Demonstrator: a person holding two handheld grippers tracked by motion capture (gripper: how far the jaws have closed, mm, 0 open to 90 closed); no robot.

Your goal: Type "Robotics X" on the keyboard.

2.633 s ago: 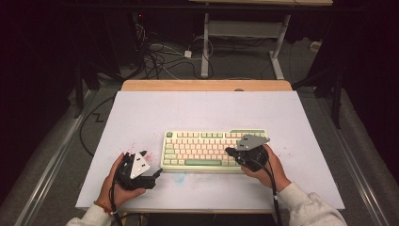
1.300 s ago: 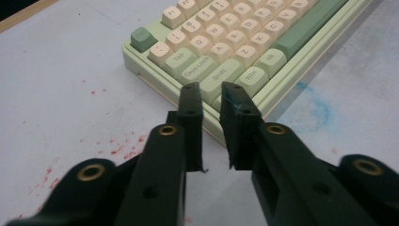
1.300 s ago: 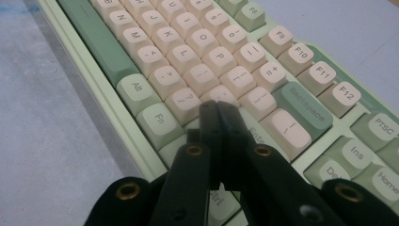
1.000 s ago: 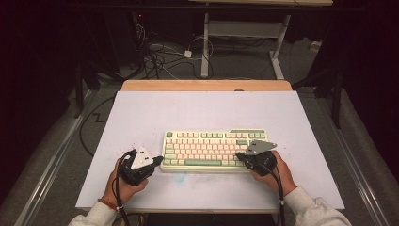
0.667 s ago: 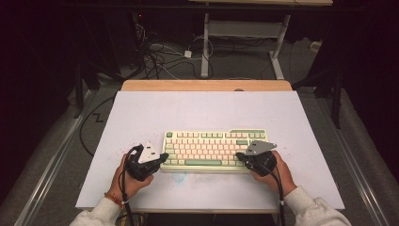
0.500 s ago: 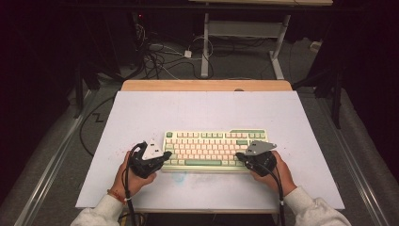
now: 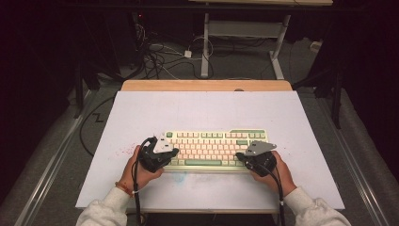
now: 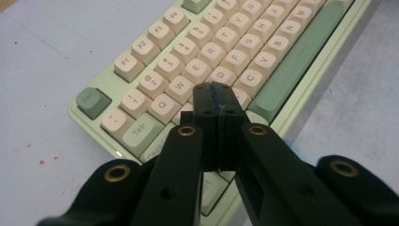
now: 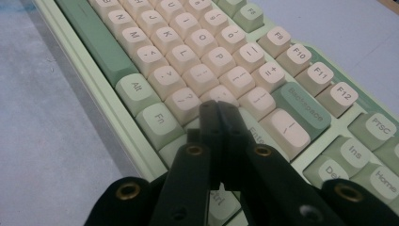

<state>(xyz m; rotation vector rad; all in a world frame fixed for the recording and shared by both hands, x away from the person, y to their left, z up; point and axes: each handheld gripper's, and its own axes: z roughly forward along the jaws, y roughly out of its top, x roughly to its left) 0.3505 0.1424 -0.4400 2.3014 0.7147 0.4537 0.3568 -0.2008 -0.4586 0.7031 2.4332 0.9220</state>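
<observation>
A pale green keyboard (image 7: 214, 146) with cream keys and a green space bar lies near the front of the white table top (image 7: 202, 113). My left gripper (image 7: 173, 153) is shut, its tips over the keyboard's left end; in the left gripper view the closed tips (image 8: 215, 90) hover above the keys of the keyboard (image 8: 197, 61) around A and S. My right gripper (image 7: 239, 156) is also shut, at the keyboard's right end. Its closed tips (image 9: 219, 110) sit over the keyboard (image 9: 197, 56) near the Enter key. Nothing is held by either one.
A wooden strip (image 7: 207, 85) runs along the table's far edge. Beyond it, cables (image 7: 160, 56) lie on the floor beside a white desk frame (image 7: 244, 33). Small red specks (image 7: 123, 151) mark the table left of the keyboard.
My left gripper has moved right from beside the keyboard onto its left end. The right gripper shifted slightly right earlier and now holds still at the right end.
</observation>
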